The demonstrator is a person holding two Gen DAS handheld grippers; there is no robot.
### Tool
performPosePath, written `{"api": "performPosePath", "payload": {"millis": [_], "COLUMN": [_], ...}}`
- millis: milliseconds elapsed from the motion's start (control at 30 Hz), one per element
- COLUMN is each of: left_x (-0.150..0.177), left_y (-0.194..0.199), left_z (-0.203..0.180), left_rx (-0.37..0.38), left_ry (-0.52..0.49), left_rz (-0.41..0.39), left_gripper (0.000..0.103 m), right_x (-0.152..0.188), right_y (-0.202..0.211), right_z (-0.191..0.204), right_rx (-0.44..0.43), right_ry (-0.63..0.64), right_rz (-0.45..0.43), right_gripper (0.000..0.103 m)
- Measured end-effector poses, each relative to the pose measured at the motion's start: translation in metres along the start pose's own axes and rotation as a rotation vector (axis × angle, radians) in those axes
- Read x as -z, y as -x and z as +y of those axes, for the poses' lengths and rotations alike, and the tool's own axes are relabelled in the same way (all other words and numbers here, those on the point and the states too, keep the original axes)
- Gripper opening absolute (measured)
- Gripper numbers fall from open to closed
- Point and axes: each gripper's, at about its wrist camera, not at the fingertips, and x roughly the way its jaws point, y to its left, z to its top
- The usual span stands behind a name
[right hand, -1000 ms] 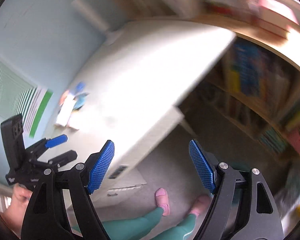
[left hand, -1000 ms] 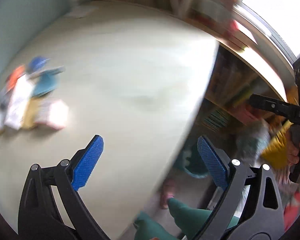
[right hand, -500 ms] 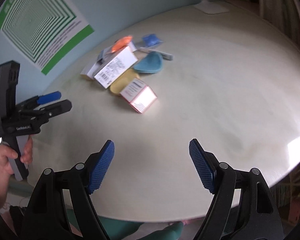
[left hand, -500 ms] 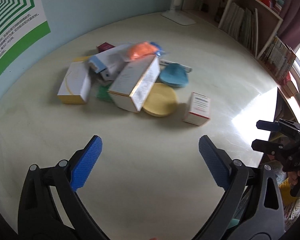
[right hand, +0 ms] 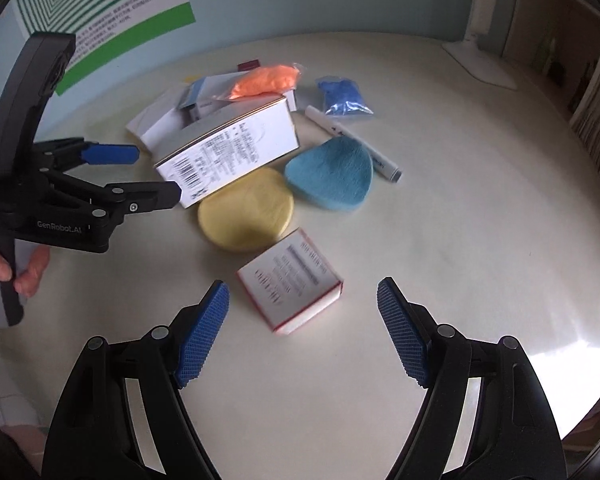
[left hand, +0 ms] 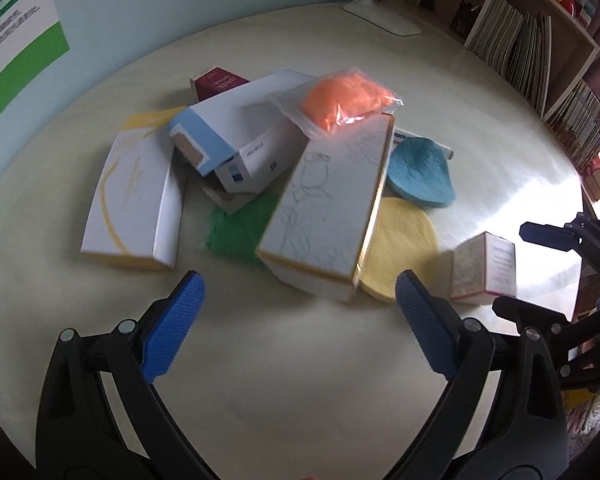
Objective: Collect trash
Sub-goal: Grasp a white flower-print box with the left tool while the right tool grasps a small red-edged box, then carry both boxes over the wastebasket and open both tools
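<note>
Right now both your grippers hang over the pale round table [right hand: 460,220] with their jaws spread wide and nothing between the pads. In the right wrist view, your right gripper [right hand: 302,332] points down at a small red-edged box [right hand: 290,280], which lies on the table just ahead of the fingertips, at twelve o'clock and apart from both pads. Beyond that box, at about eleven o'clock, sits a yellow round pad [right hand: 246,210], touching the long white box [right hand: 228,152] with the barcode. A teal sponge [right hand: 332,172] lies at one o'clock, with a white marker [right hand: 352,142] just behind it and a blue packet [right hand: 342,96] farther back. An orange packet [right hand: 266,80] rests on top of the heap.

Your left gripper [left hand: 298,322] hovers short of the same heap; the long white box's near end sits at twelve o'clock from it. At ten o'clock lies a white and yellow box [left hand: 134,200], and a green piece [left hand: 240,224] shows between the two boxes. Your left hand [right hand: 4,268] grips the tool's handle at nine o'clock in the right wrist view.
</note>
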Motion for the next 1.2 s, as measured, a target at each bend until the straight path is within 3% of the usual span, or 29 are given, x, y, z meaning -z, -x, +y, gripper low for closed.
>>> {"api": "performPosePath", "payload": {"millis": [33,100,167,367,633,933,1067,1200], "left_x": [-0.003,-0.008,-0.011,-0.01,-0.004,0.0,-0.004,0.001], "left_y": [-0.003,-0.009,-0.016,-0.01,0.03,0.076,0.088,0.095], "left_z": [0.001,0.004,0.004,-0.012,-0.037,-0.086,-0.128,-0.195], "left_rx": [-0.001,0.016,0.054,0.065,0.035,0.085,0.113,0.206], "left_ry": [-0.006,-0.009,-0.01,-0.073,-0.129,-0.186,-0.268,-0.374], "left_rz": [-0.005,0.006,0.032,0.006,-0.039,-0.099,-0.117,-0.104], "left_gripper": [0.09,0.076,0.063,0.049,0.047,0.046,0.046,0.046], "right_x": [-0.002,-0.004,-0.004,0.004,0.028,0.085,0.127,0.185], "right_y": [-0.003,-0.01,-0.01,0.0,0.052,0.113,0.144,0.177], "right_z": [-0.001,-0.001,0.0,-0.002,-0.038,-0.083,-0.105,-0.132], "right_rx": [-0.009,-0.03,-0.03,-0.072,-0.155,-0.12,-0.085,-0.034], "right_ry": [0.0,0.008,0.011,-0.014,-0.22,-0.399,-0.485,-0.596], "right_rz": [0.006,0.035,0.036,0.04,-0.08,-0.206,-0.26,-0.298], "right_gripper": [0.073,0.057,0.057,0.052,0.051,0.051,0.051,0.051]}}
